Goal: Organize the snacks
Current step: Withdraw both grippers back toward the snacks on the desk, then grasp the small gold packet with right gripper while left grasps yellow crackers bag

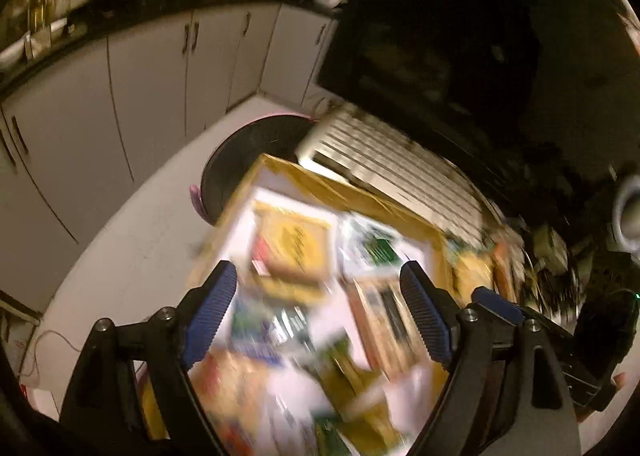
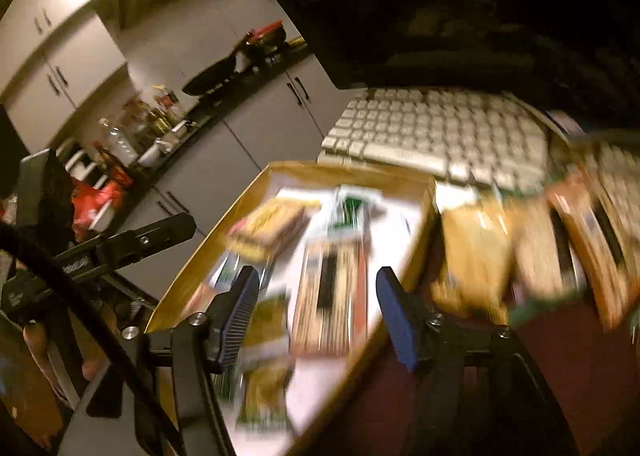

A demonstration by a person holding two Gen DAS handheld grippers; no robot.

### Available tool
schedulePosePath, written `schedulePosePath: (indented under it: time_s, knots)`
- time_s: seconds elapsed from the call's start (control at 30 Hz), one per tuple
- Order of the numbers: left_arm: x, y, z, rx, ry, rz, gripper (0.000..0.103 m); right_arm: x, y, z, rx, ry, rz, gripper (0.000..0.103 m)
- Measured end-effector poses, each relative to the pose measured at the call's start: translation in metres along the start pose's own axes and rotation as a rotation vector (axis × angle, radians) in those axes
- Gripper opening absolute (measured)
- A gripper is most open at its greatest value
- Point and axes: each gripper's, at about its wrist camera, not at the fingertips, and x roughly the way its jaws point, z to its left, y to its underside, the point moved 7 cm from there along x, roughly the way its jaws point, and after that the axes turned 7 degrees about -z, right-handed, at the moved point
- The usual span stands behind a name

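A shallow cardboard box (image 1: 320, 180) (image 2: 352, 172) with a white floor holds several snack packets. Among them are a yellow packet (image 1: 294, 244) (image 2: 268, 230), a green-and-white one (image 1: 376, 248) (image 2: 352, 212) and a tan packet with a black stripe (image 1: 384, 320) (image 2: 332, 296). My left gripper (image 1: 316, 272) hovers over the box, open, with nothing pinched between its blue pads. Over the box's near right side, my right gripper (image 2: 318, 274) is open too, with the tan striped packet lying below its gap. Both views are motion-blurred.
More tan and orange packets (image 2: 476, 252) lie right of the box on a dark red surface. A white keyboard (image 2: 440, 128) (image 1: 392, 168) sits behind the box, under a dark screen (image 1: 440, 36). A round black object (image 1: 256, 152) is at the box's far left. Grey cabinets (image 1: 160, 96) stand beyond.
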Motion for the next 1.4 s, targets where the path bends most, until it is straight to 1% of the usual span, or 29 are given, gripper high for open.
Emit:
schedulePosePath:
  time_s: [0.07, 0.13, 0.2, 0.3, 0.37, 0.43, 0.5, 0.63, 0.67, 0.7, 0.73, 0.77, 0.83, 0.9, 0.93, 1.0, 1.03, 1.07, 1.13, 1.17, 1.23, 1.27, 1.33, 1.4]
  knots:
    - [-0.024, 0.027, -0.024, 0.054, 0.014, -0.038, 0.086, -0.021, 0.023, -0.010, 0.015, 0.017, -0.008, 0.062]
    - [-0.039, 0.051, -0.041, 0.083, 0.032, -0.052, 0.087, -0.042, 0.043, -0.026, 0.024, 0.055, -0.006, 0.062]
    - [-0.046, 0.071, -0.058, 0.088, 0.056, -0.043, 0.087, -0.059, 0.057, -0.046, 0.051, 0.091, -0.003, 0.062]
    - [-0.048, 0.092, -0.087, 0.083, 0.125, 0.007, 0.087, -0.085, 0.062, -0.074, 0.097, 0.139, -0.022, 0.062]
    - [-0.048, 0.098, -0.107, 0.114, 0.139, 0.018, 0.087, -0.109, 0.060, -0.094, 0.110, 0.211, -0.073, 0.062]
    - [-0.050, 0.099, -0.119, 0.148, 0.137, 0.007, 0.087, -0.132, 0.061, -0.114, 0.104, 0.326, -0.125, 0.062]
    - [-0.052, 0.101, -0.132, 0.171, 0.141, 0.005, 0.087, -0.154, 0.068, -0.137, 0.126, 0.430, -0.167, 0.061]
    - [-0.052, 0.109, -0.143, 0.187, 0.158, 0.021, 0.087, -0.185, 0.077, -0.166, 0.162, 0.565, -0.212, 0.053]
    - [-0.052, 0.110, -0.144, 0.197, 0.158, 0.030, 0.087, -0.189, 0.077, -0.170, 0.167, 0.596, -0.221, 0.050]
    - [-0.051, 0.112, -0.147, 0.202, 0.162, 0.037, 0.087, -0.190, 0.076, -0.174, 0.172, 0.623, -0.223, 0.049]
    - [-0.050, 0.114, -0.149, 0.204, 0.166, 0.042, 0.087, -0.189, 0.076, -0.181, 0.176, 0.664, -0.217, 0.049]
    - [-0.050, 0.115, -0.150, 0.206, 0.169, 0.046, 0.087, -0.188, 0.077, -0.184, 0.174, 0.691, -0.211, 0.046]
    - [-0.050, 0.118, -0.154, 0.213, 0.175, 0.048, 0.087, -0.183, 0.078, -0.190, 0.144, 0.758, -0.196, 0.041]
    - [-0.049, 0.120, -0.158, 0.220, 0.176, 0.053, 0.087, -0.180, 0.077, -0.189, 0.104, 0.803, -0.188, 0.039]
    - [-0.048, 0.121, -0.159, 0.225, 0.177, 0.057, 0.087, -0.180, 0.077, -0.189, 0.084, 0.833, -0.184, 0.036]
    - [-0.046, 0.124, -0.162, 0.229, 0.179, 0.067, 0.087, -0.183, 0.078, -0.188, 0.085, 0.832, -0.192, 0.035]
    - [-0.045, 0.124, -0.163, 0.231, 0.181, 0.070, 0.087, -0.185, 0.078, -0.186, 0.095, 0.815, -0.207, 0.035]
    - [-0.044, 0.125, -0.164, 0.233, 0.182, 0.074, 0.087, -0.189, 0.077, -0.184, 0.102, 0.815, -0.228, 0.035]
    - [-0.042, 0.127, -0.164, 0.233, 0.178, 0.080, 0.087, -0.194, 0.077, -0.183, 0.105, 0.843, -0.255, 0.035]
    - [-0.040, 0.127, -0.164, 0.231, 0.180, 0.086, 0.087, -0.194, 0.077, -0.184, 0.110, 0.846, -0.252, 0.037]
    - [-0.038, 0.128, -0.165, 0.226, 0.180, 0.092, 0.087, -0.187, 0.080, -0.191, 0.121, 0.871, -0.200, 0.037]
    - [-0.037, 0.128, -0.165, 0.226, 0.179, 0.094, 0.087, -0.182, 0.081, -0.196, 0.137, 0.861, -0.175, 0.037]
    - [-0.035, 0.129, -0.166, 0.220, 0.173, 0.097, 0.087, -0.179, 0.081, -0.199, 0.165, 0.847, -0.168, 0.036]
    - [-0.034, 0.131, -0.166, 0.223, 0.173, 0.101, 0.087, -0.177, 0.079, -0.196, 0.157, 0.848, -0.164, 0.025]
